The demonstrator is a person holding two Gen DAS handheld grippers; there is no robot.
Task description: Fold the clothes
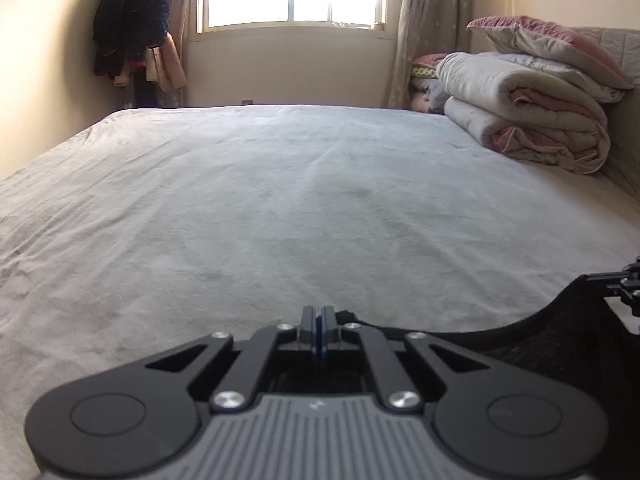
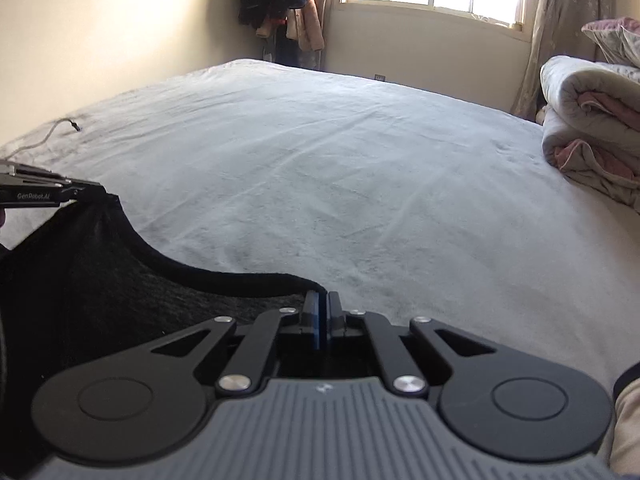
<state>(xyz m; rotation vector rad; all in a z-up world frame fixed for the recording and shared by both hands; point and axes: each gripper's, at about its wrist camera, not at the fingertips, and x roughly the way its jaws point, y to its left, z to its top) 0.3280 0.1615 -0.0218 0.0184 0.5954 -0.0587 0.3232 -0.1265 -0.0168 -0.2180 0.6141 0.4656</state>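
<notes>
Both jaws pinched tight: left gripper [image 1: 319, 326] and right gripper [image 2: 322, 312] hold dark garment [image 2: 100, 280] by its edge, stretched above the bed [image 1: 280, 200]. Looks like spread-out step (fold not begun); next, lay flat toward 12 o'clock.

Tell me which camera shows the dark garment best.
Right wrist view: the dark garment spans from the left gripper to the right gripper. The left wrist view catches only a corner at its lower right.

A black garment [image 2: 80, 272] hangs over a pale grey bedsheet [image 1: 280, 200], beside pink-and-white quilts [image 1: 540, 112].
</notes>
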